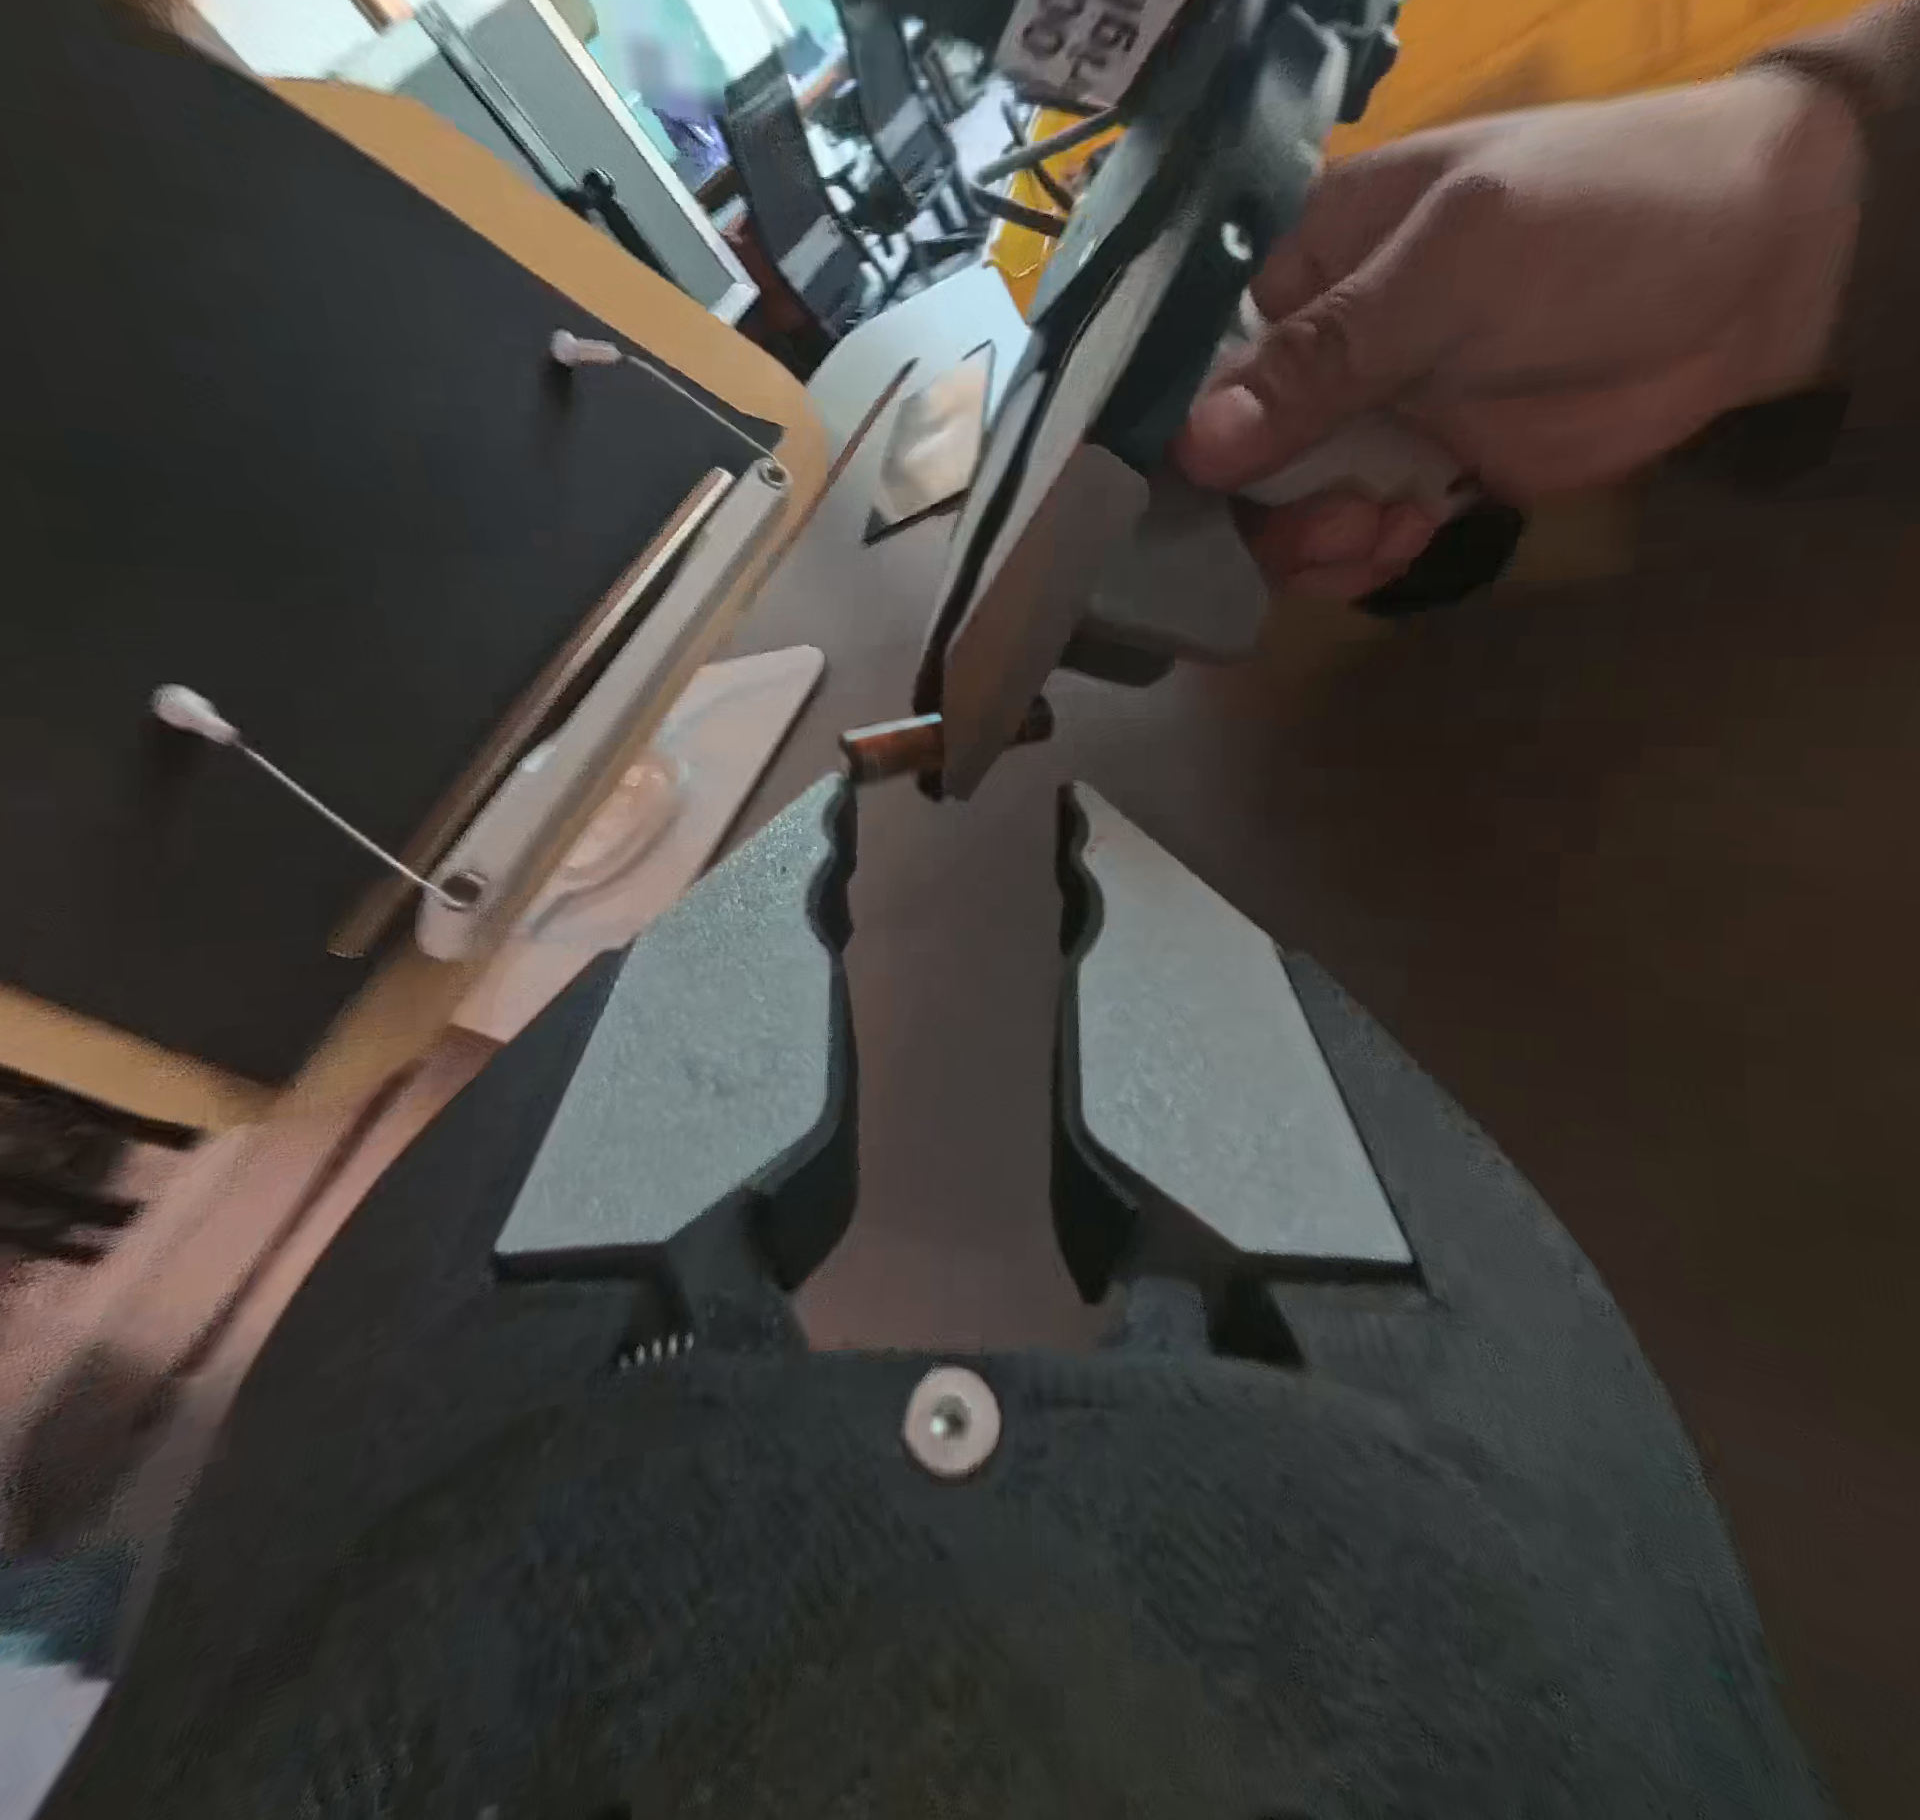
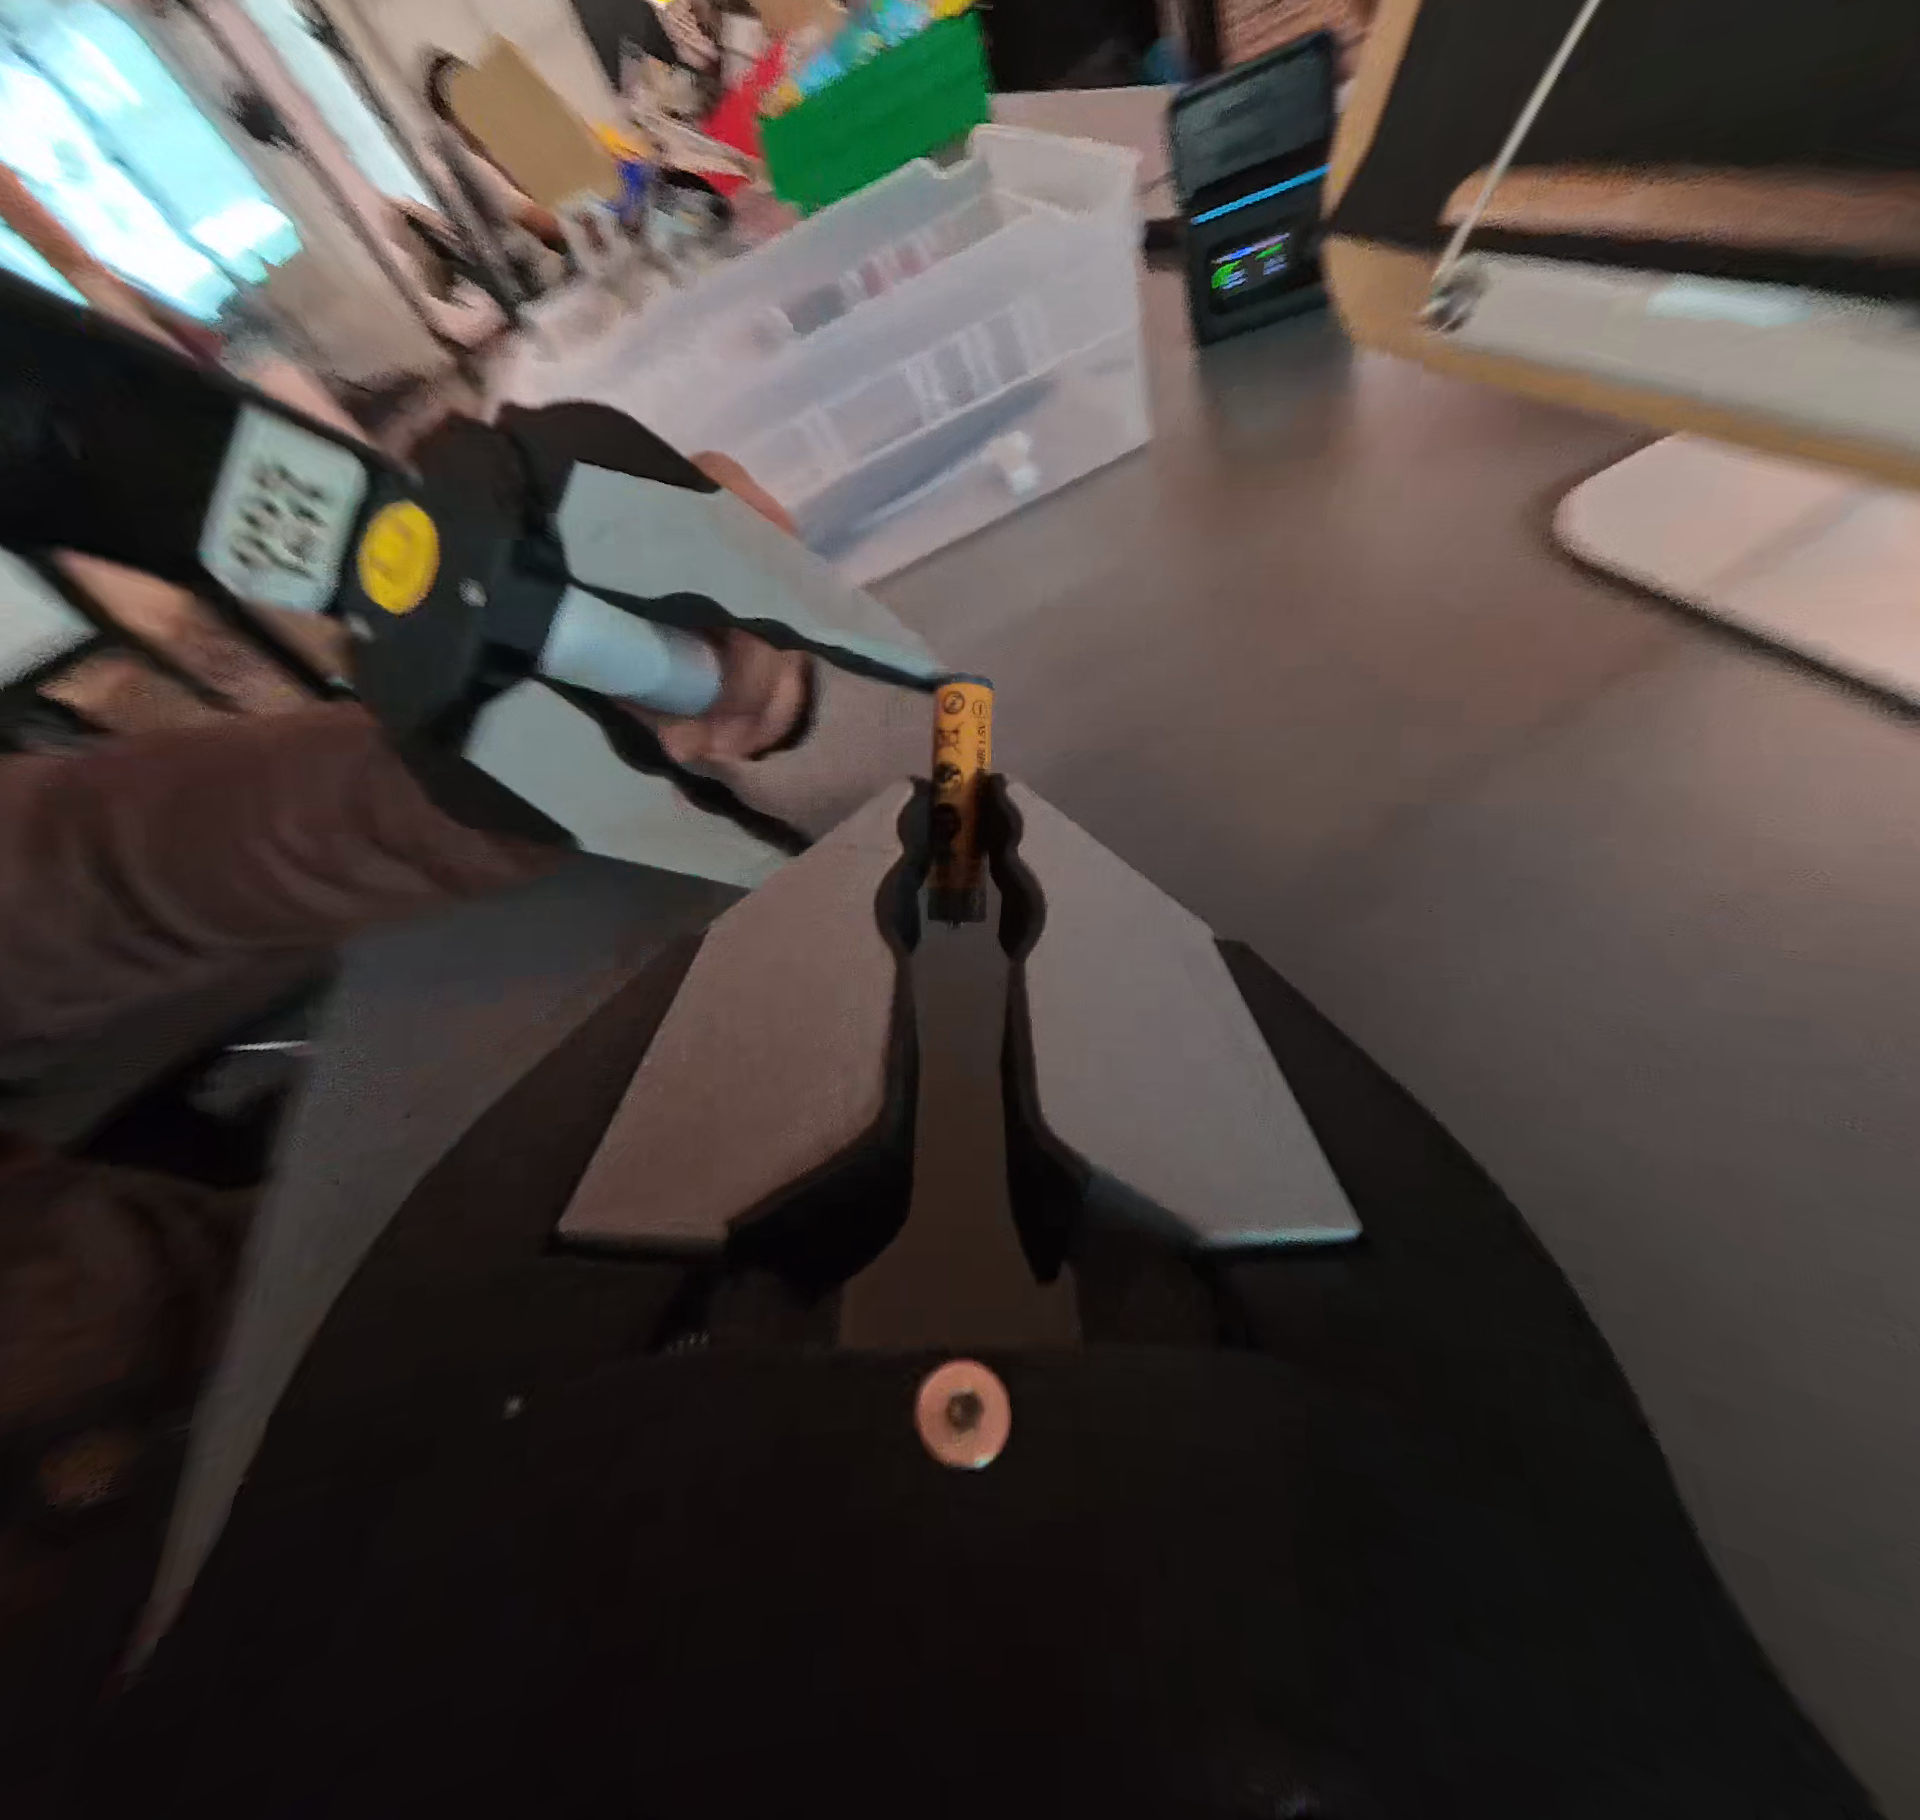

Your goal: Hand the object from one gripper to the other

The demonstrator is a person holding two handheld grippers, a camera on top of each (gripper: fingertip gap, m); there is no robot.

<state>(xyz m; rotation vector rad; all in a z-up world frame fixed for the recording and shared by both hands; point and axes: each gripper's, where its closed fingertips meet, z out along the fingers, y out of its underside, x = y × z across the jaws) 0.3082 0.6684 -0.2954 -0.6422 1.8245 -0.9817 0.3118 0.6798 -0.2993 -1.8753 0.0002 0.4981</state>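
Object: a small orange-and-black battery (image 2: 961, 802), pinched near its lower end between the tips of the right gripper (image 2: 961, 835); in the right wrist view it stood roughly upright, its free end pointing to 12 o'clock.
Right gripper: closed on the battery, jaws nearly together; in the left wrist view it (image 1: 940, 768) came in from 1 o'clock, with the battery (image 1: 891, 747) sticking out sideways toward 9 o'clock.
Left gripper: (image 1: 956, 814) jaws apart and empty; in its own view the battery lay at 12 o'clock, just past the left fingertip (image 1: 831, 814) and close to touching it.
Left gripper, far view: seen from the right wrist it (image 2: 883, 731) reached in from 9 o'clock, one fingertip meeting the battery's top end; blur hid whether there was contact.
Hand: a hand (image 1: 1507, 357) held the right gripper's handle at 2 o'clock.
Counter: a dark counter (image 2: 1403, 783) lay beneath both grippers, the battery held clear above it.
Surroundings: a clear plastic bin (image 2: 935, 336) at 12 o'clock in the right wrist view.
Progress: the battery was lifted and presented; judged roughly halfway.
Remaining: the left gripper had to close on the free end, and the right gripper then had to let go.
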